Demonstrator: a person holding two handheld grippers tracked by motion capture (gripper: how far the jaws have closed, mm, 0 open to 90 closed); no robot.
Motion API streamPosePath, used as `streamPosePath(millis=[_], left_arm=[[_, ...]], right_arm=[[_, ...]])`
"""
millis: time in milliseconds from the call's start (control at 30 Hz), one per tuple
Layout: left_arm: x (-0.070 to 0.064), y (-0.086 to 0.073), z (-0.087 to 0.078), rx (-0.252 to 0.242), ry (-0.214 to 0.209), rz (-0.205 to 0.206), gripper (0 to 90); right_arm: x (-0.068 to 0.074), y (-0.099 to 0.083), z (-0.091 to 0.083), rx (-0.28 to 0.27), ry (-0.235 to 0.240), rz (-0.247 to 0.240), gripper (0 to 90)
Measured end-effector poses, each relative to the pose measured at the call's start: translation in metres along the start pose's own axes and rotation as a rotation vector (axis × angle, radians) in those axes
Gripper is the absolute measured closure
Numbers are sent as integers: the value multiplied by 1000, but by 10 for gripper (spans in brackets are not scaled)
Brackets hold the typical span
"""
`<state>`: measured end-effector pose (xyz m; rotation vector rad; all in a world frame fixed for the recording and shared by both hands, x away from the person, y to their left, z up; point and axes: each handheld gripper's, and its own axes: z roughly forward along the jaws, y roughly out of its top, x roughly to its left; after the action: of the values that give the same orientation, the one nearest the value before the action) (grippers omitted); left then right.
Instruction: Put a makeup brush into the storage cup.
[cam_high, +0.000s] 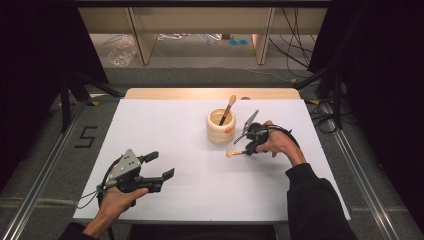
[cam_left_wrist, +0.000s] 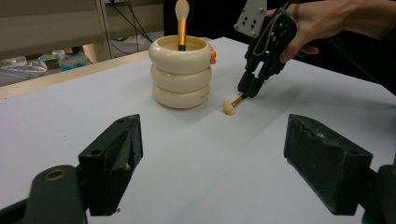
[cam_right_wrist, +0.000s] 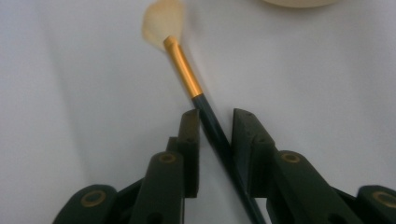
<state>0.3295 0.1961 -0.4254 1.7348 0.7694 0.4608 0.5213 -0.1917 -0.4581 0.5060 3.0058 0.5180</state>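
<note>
A cream ringed wooden holder (cam_high: 220, 127) with a gold-ferruled makeup brush (cam_high: 227, 109) in it is flanked on its right by a second dark-handled brush (cam_high: 236, 153) lying on the white table (cam_high: 200, 190).

high cam overhead fwd; gripper cams low, share table (cam_high: 165, 125).

beyond the work

white-topped table (cam_high: 165, 130) with a bare wooden strip at its far edge; clear crumpled plastic bag (cam_high: 121, 51) on the floor behind, black cables (cam_high: 292, 45) alongside.

brushes: 2 — one in holder (cam_high: 228, 109), one on table (cam_high: 235, 153) | holder: 1 (cam_high: 220, 131) | grippers: 2 — left (cam_high: 157, 165), right (cam_high: 251, 145) | table: 1 (cam_high: 165, 125)
</note>
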Motion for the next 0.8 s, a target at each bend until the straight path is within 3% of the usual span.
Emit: streamPosePath(millis=[533, 633, 700, 800], left_arm=[[-1, 0, 0, -1, 4, -13, 196], [1, 0, 0, -2, -2, 9, 196], [0, 0, 0, -2, -1, -1, 196], [0, 0, 0, -1, 0, 3, 196]], right_arm=[[5, 6, 0, 71, 14, -40, 819], [5, 7, 0, 79, 14, -40, 824], [3, 7, -1, 93, 2, -71, 825], [6, 8, 0, 88, 12, -31, 827]])
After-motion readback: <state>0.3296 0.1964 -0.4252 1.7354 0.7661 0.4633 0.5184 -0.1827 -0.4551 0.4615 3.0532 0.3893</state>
